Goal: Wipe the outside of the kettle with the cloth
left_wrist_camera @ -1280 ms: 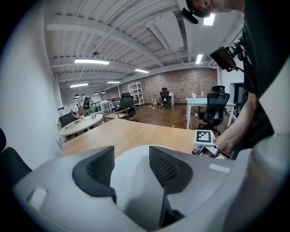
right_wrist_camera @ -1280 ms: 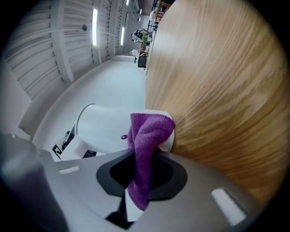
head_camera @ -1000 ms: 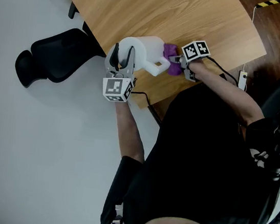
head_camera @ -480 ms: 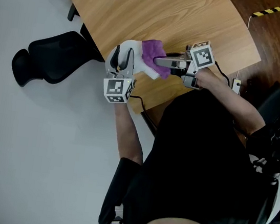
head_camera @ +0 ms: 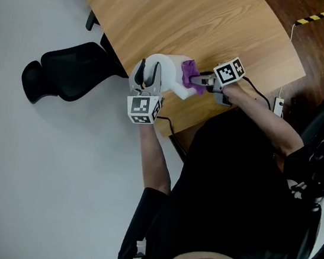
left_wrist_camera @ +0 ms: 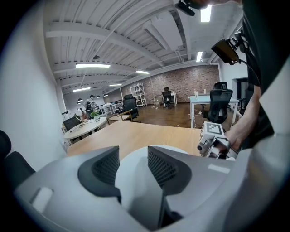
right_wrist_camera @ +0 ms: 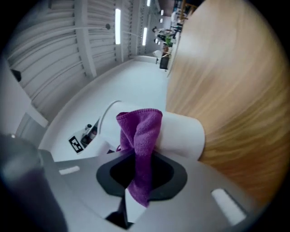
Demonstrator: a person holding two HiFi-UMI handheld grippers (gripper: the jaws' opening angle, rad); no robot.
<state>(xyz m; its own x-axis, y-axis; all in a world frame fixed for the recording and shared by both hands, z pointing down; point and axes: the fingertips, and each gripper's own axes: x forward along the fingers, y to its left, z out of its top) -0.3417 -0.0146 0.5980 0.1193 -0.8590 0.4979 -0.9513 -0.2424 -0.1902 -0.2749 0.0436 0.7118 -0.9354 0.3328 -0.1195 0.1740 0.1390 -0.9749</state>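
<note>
The smooth, white, rounded kettle (head_camera: 171, 68) was clamped by the just-closed left gripper (left_wrist_camera: 134, 171); fuzzy purple cloth (right_wrist_camera: 141, 131), pinched by the right gripper (right_wrist_camera: 141, 174), was laid against it.

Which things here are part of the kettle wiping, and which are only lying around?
For the job:
kettle, gripped by the left gripper, whose jaws have just been closing on it
cloth, held by the right gripper
table

Lying about:
black chair
striped floor tape
</note>
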